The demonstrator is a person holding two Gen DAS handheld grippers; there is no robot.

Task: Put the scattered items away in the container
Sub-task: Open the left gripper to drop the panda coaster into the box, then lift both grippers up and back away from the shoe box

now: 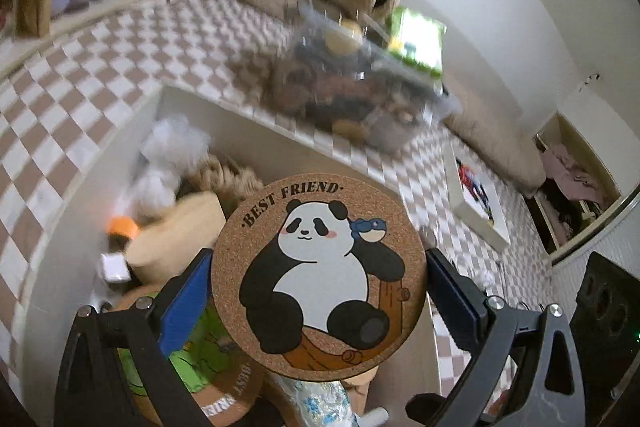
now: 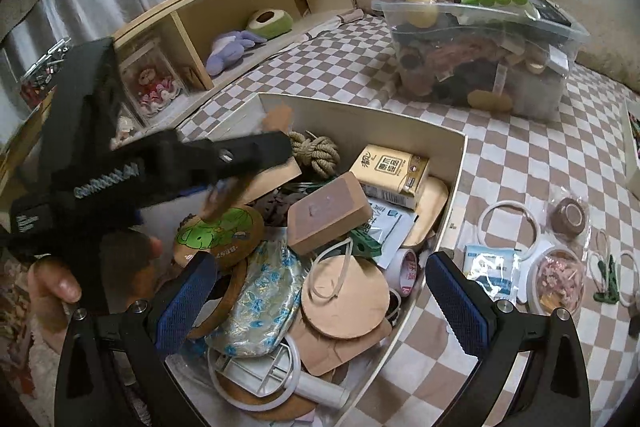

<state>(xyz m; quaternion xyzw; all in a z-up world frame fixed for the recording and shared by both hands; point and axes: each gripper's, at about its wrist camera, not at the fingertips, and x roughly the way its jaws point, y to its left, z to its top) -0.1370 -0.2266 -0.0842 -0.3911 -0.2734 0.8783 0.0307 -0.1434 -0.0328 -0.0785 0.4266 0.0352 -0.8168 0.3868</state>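
- So, the box [image 2: 456,163] is already looking pretty full: a green coaster, a rope knot, a carton, a brown block, a floral pouch and cork rounds are all piling up in it.
- The left hand-held gripper [image 1: 319,255] is hovering over the box with the panda coaster [image 1: 318,291] sitting flat between its fingers. Both pads are sitting right at its rim, but the jaws are spread wide, so I honestly can't tell if it's gripping the coaster or just letting it go. Either way the coaster is hanging above the pile, not lying in it yet.
- The right hand-held gripper [image 2: 320,261] is hanging released and empty over the near right edge of the box.
- What's waiting outside on the bed, just right of the box: a white ring [image 2: 508,227], a blue-and-white packet [image 2: 490,267], a bagged tape roll [image 2: 568,215], a tub of pink bits [image 2: 560,275] and green clips [image 2: 606,279].
- My guess: it's going well past halfway, with the panda coaster about to go in and that small cluster on the right still needing pickup, probably by the right gripper since it's nearest.
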